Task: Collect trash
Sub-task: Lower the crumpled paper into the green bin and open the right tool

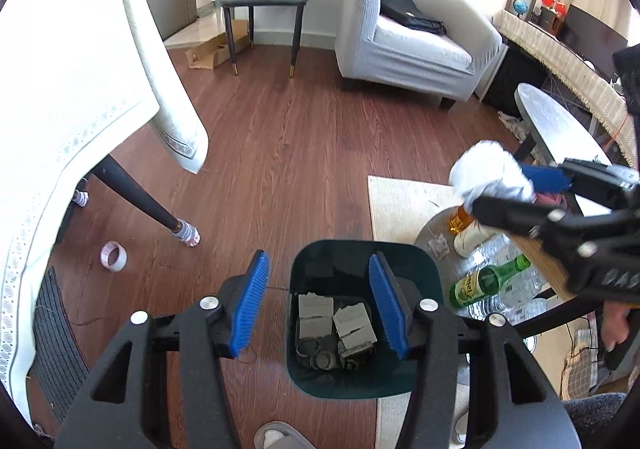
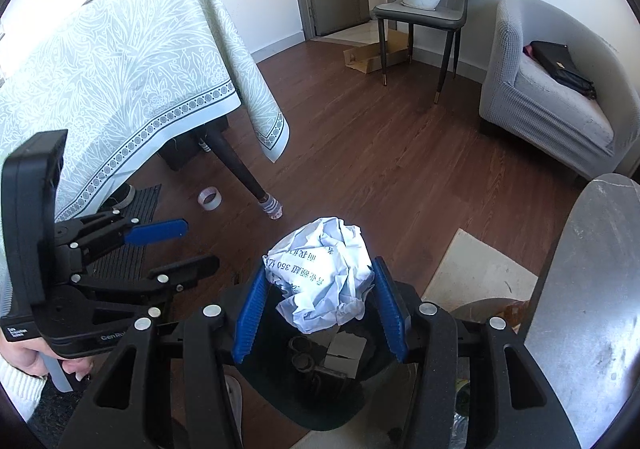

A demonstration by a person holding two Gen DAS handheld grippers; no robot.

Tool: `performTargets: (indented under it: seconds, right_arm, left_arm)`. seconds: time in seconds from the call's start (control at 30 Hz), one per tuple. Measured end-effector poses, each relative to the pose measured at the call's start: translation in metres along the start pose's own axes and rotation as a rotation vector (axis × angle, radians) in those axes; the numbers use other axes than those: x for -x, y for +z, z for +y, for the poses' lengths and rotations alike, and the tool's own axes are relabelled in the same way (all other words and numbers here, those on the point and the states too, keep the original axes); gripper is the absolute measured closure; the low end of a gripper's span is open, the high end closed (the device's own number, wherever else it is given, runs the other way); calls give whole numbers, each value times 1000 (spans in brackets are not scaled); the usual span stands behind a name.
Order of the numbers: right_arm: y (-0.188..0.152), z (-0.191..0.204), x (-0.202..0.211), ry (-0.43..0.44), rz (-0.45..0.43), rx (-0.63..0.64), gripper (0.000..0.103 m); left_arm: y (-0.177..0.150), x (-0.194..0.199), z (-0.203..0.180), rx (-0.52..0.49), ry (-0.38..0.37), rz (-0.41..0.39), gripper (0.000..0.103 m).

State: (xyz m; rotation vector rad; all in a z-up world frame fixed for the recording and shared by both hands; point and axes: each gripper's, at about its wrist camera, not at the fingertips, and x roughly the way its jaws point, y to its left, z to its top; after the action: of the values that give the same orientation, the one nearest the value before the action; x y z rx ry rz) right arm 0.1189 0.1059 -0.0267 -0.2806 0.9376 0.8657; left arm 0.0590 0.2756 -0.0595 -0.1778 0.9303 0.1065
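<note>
A dark green trash bin (image 1: 404, 253) stands on the floor, with grey cardboard scraps (image 1: 316, 315) and dark lids inside. Directly above it my left gripper (image 1: 318, 265) is open, nothing between its blue pads. My right gripper (image 2: 320, 269) is shut on a crumpled ball of white printed paper (image 2: 324, 269), which hangs over the bin (image 2: 280, 397). The left wrist view has that paper ball (image 1: 490, 169) at the right, above a low table and to the right of the bin. In the right wrist view the left gripper (image 2: 200, 245) sits at the left, open, in a hand.
A green glass bottle (image 1: 490, 279), clear plastic bottles (image 1: 520, 289) and a white bottle lie on a low round table beside the bin. A tape roll (image 1: 113, 256) lies near a table leg (image 1: 140, 197) under a tablecloth. A grey armchair (image 1: 408, 49), a rug (image 1: 400, 201) and a slipper (image 1: 276, 437) are around.
</note>
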Motion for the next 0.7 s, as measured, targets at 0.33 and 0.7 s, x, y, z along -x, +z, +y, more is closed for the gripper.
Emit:
performTargets:
  seconds: [0.33,0.7]
  right_arm:
    - [-4,11,-26,10,72,19,50]
    - [-16,15,-56,1,163,38,50]
  left_arm:
    - [9,24,7,9,15,-61,57]
    - [16,41,9,25,14,-107,61]
